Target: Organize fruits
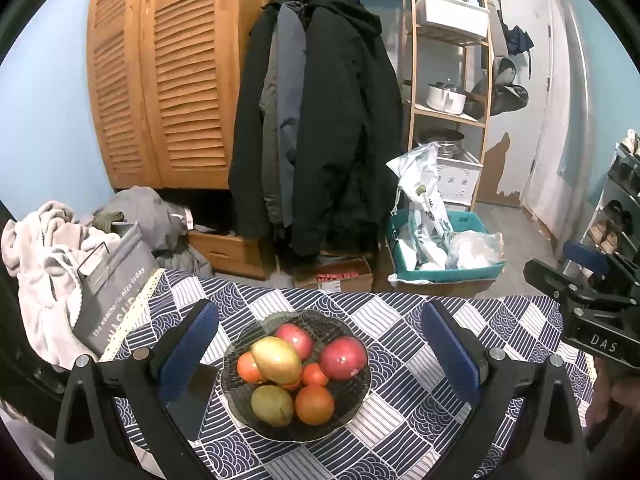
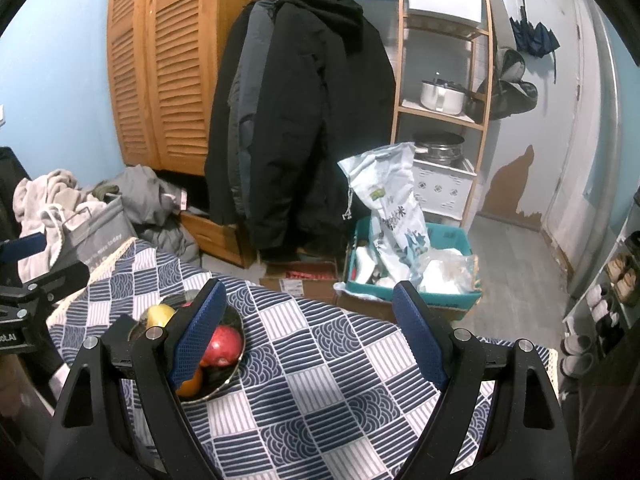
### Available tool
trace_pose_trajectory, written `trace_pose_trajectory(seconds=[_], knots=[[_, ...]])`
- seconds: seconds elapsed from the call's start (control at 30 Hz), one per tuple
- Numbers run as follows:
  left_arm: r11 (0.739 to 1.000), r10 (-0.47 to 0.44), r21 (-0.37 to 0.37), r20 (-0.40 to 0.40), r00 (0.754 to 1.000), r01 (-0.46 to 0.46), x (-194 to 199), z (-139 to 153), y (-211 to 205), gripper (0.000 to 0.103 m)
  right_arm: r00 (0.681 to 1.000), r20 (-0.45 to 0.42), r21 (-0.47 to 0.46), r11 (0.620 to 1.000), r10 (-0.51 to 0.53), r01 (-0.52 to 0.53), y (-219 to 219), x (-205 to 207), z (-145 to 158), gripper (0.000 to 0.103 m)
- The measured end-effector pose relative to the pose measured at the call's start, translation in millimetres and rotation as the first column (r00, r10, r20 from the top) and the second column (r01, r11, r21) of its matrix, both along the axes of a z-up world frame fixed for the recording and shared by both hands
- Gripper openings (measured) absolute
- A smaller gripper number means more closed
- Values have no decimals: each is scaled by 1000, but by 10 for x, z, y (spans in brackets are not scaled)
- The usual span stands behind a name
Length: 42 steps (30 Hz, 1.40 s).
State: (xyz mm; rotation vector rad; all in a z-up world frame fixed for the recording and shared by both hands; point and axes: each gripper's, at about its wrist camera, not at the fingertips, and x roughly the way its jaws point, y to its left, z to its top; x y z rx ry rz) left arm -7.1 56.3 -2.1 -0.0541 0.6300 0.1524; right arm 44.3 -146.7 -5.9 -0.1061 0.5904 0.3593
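A dark glass bowl (image 1: 362, 396) stands on the blue-and-white patterned tablecloth (image 1: 416, 412). In it lie two yellow-green mangoes (image 1: 276, 359), two red apples (image 1: 343, 358) and several oranges (image 1: 314, 404). My left gripper (image 1: 320, 344) is open and empty, its blue pads either side of the bowl, above and short of it. My right gripper (image 2: 308, 324) is open and empty over bare cloth, right of the bowl (image 2: 234, 372); its left finger hides much of the fruit. The right gripper's body also shows in the left wrist view (image 1: 592, 308).
A grey fabric basket (image 1: 112, 284) with towels stands at the table's left edge. Beyond the far edge are hanging coats (image 1: 320, 120), a wooden wardrobe (image 1: 168, 80), a teal bin with bags (image 1: 444, 248), cardboard boxes and a shelf rack. A shoe rack (image 1: 616, 208) stands right.
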Motion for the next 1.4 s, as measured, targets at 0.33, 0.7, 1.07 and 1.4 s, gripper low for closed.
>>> trace_pose_trajectory(seconds=[0.33, 0.7, 1.07, 1.4], knots=[[1000, -1, 4, 1, 1000, 1, -1, 3, -1, 102, 1000, 0, 0, 1000, 2, -2, 5, -1, 2, 84], [1000, -5, 7, 3, 1000, 4, 5, 13, -14, 102, 1000, 1, -1, 1000, 2, -2, 2, -7, 2, 84], [1000, -6, 8, 4, 1000, 6, 4, 13, -17, 102, 1000, 1, -2, 1000, 1, -1, 0, -12, 2, 84], [1000, -12, 13, -1, 1000, 12, 2, 3, -61, 102, 1000, 1, -3, 1000, 2, -2, 7, -10, 3, 84]])
